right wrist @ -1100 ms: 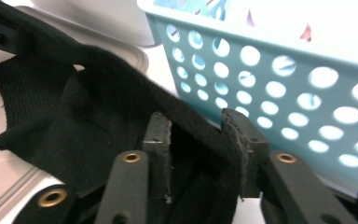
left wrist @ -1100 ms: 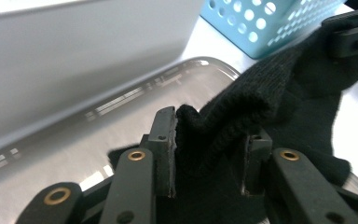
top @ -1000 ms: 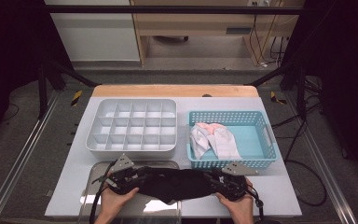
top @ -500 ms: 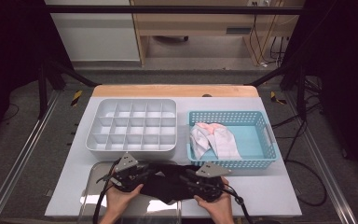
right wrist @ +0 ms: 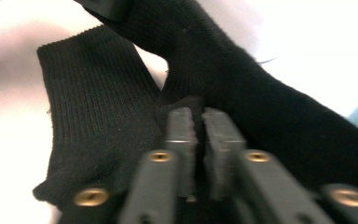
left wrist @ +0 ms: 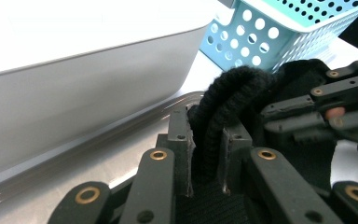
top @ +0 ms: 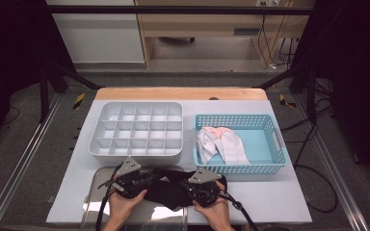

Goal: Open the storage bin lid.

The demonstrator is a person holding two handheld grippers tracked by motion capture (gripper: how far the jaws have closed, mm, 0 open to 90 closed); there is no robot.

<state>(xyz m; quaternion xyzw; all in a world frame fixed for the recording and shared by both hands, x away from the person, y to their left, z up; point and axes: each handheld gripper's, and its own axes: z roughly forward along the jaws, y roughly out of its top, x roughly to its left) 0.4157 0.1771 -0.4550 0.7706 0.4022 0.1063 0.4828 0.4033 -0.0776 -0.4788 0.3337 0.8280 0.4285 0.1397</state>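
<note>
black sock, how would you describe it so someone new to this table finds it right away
Start at the blue basket on the table's right side and come toward the near edge. There the black sock lies stretched between the left gripper and the right gripper, both pinching it. It is dark ribbed knit; the cloth in the basket is pale.

No text, label, brand, number or sign can be read anywhere in these views. The grey tray (top: 136, 129), the blue basket (top: 270, 144), the black cloth (top: 168, 190) and both tools bear no legible marking, and the counter (top: 270, 197) is plain.
</note>
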